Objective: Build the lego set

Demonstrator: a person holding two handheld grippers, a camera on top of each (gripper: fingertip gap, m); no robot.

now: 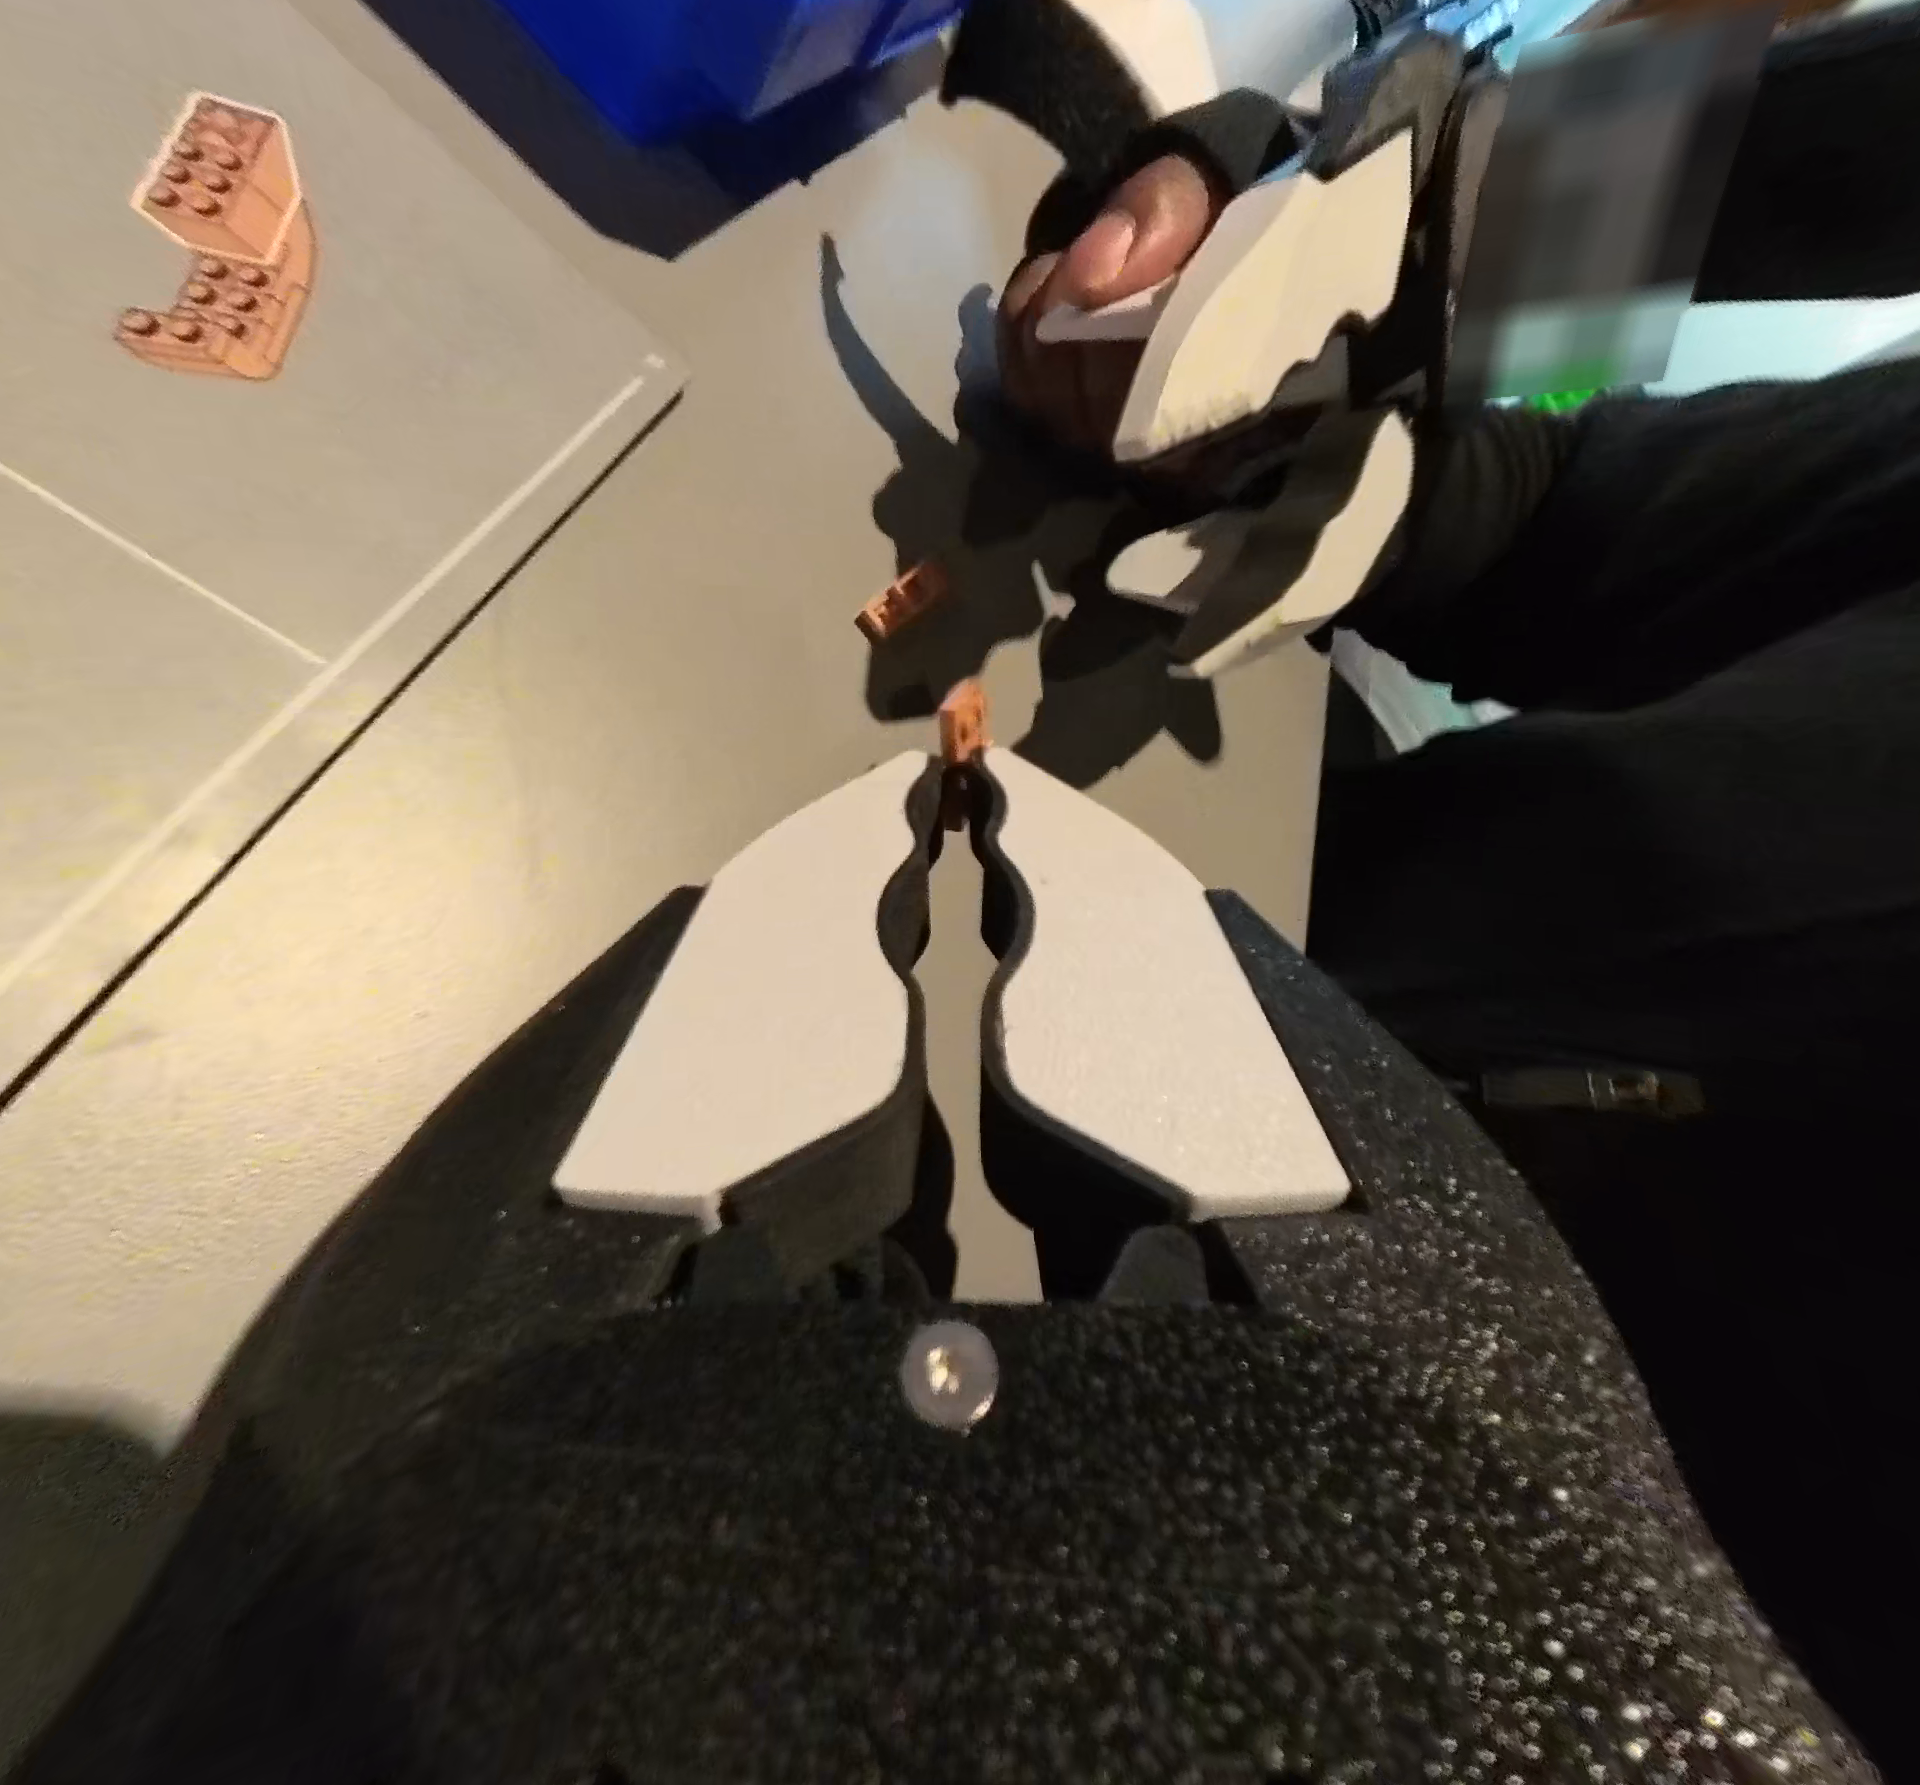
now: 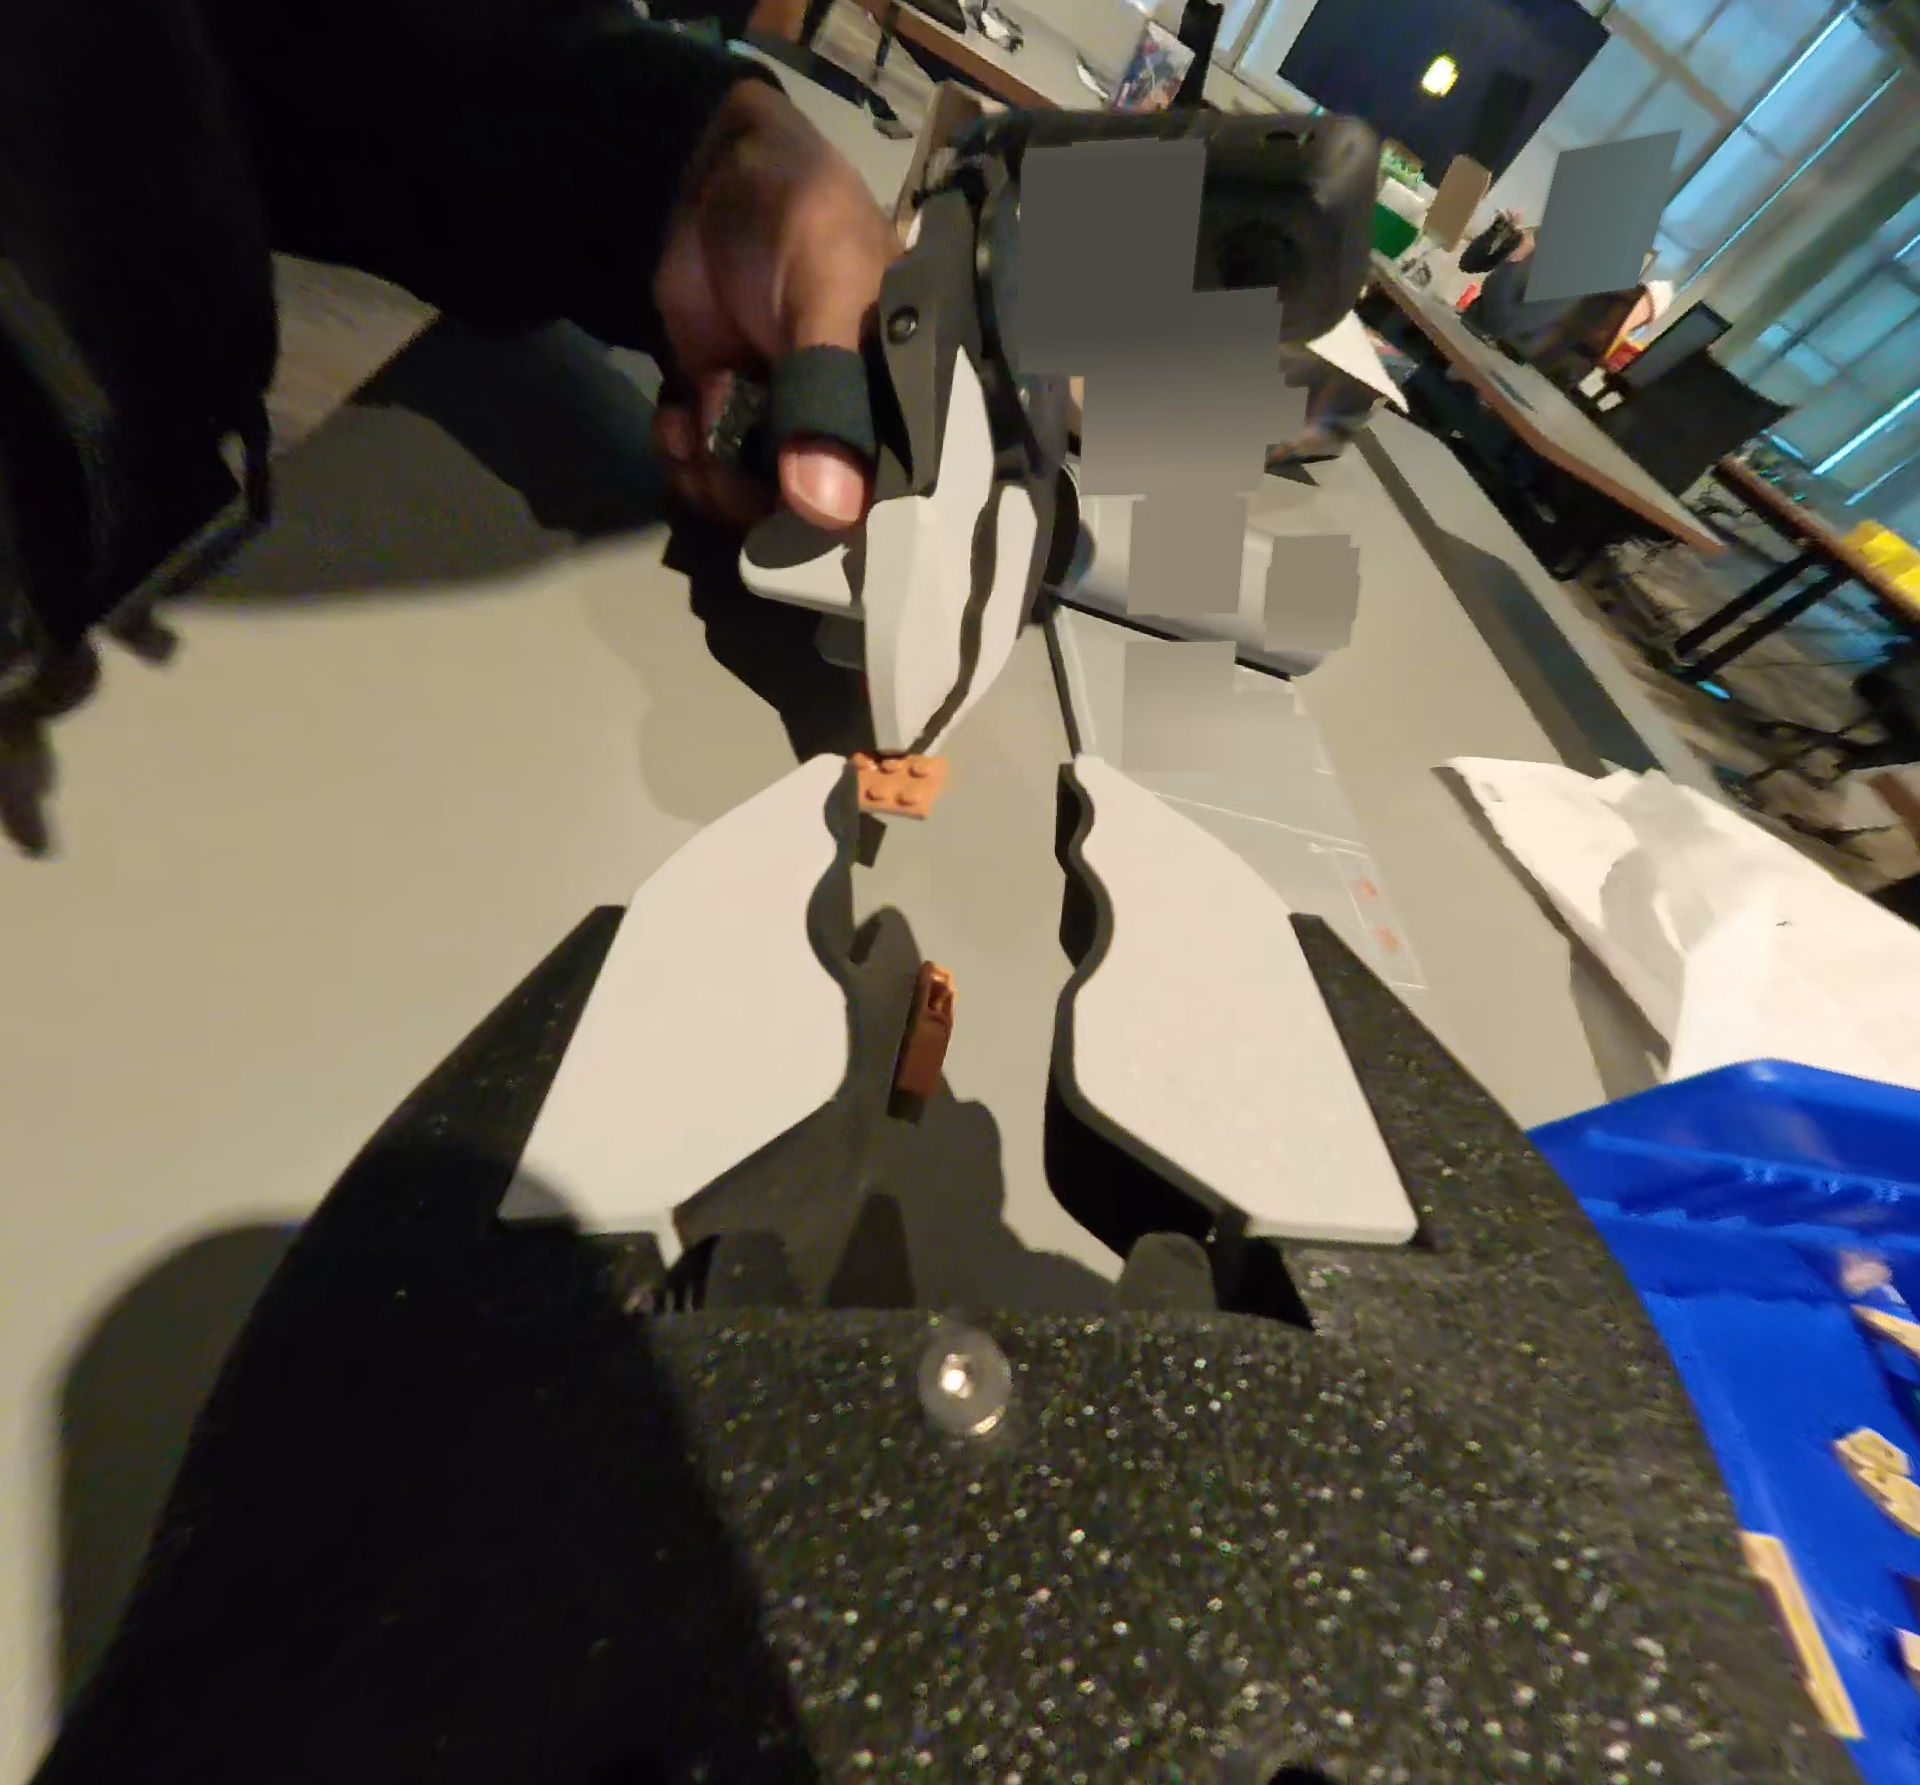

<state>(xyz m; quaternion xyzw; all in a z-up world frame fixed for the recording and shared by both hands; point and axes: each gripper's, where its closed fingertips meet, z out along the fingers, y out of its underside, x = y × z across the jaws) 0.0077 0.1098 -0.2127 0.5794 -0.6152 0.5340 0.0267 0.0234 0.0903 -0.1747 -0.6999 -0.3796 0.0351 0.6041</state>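
grey counter, long wooden desks behind, dark monitor, tall glass windows with cool daylight, warm light across counter, black chairs

No legible text, brand or number in either view. Blue bin, at 4 o'clock in right wrist view, bears yellow-and-white printed markings, too blurred and cropped to read. Instruction sheet, at 10 o'clock in left wrist view, carries printed brick diagram only, no readable characters.
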